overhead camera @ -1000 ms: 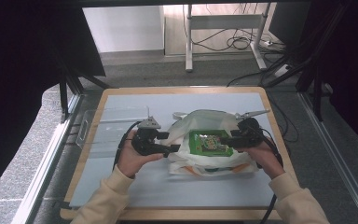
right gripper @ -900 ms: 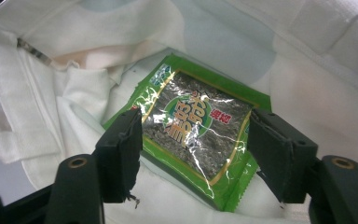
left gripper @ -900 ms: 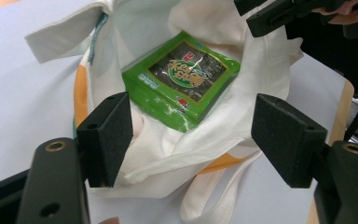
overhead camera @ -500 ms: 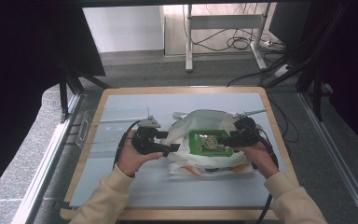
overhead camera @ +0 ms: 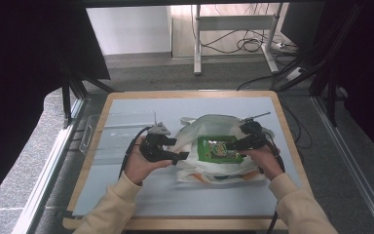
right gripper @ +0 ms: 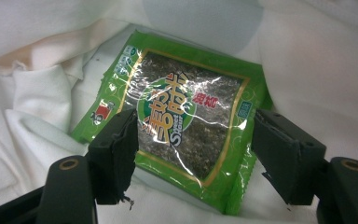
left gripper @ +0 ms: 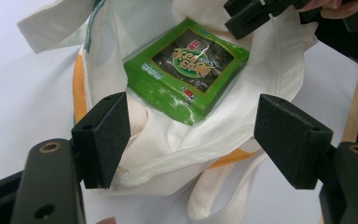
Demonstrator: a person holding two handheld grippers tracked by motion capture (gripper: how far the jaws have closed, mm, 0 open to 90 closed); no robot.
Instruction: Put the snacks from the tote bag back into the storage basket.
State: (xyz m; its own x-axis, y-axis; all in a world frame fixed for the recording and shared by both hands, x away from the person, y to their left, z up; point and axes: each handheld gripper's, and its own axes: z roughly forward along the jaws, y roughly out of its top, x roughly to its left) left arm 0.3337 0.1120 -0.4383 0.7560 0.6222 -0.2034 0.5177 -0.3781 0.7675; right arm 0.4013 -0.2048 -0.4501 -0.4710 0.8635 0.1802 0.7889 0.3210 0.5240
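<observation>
At a wooden-edged table (overhead camera: pixel 102 126), we see a person in cream sleeves (overhead camera: pixel 112 207) working a white cloth bag (overhead camera: pixel 209 168) with a gripper in each hand. The left gripper (left gripper: pixel 191 135) has its jaws spread wide, with the bag's folded rim lying between them; its left jaw sits right at the cloth, though we cannot tell whether it touches. Just beyond those jaws, a green seaweed snack packet (left gripper: pixel 189 70) lies flat inside the bag's mouth. The right gripper (right gripper: pixel 193 154) also has its jaws apart, one on each side of the packet's near end, hovering close over the shiny wrapper without closing on it. From the left gripper view, the right gripper's black jaw tips reach in past the packet's far corner, at the bag's far edge. The bag's orange-trimmed handles trail beneath the left gripper's jaws.
</observation>
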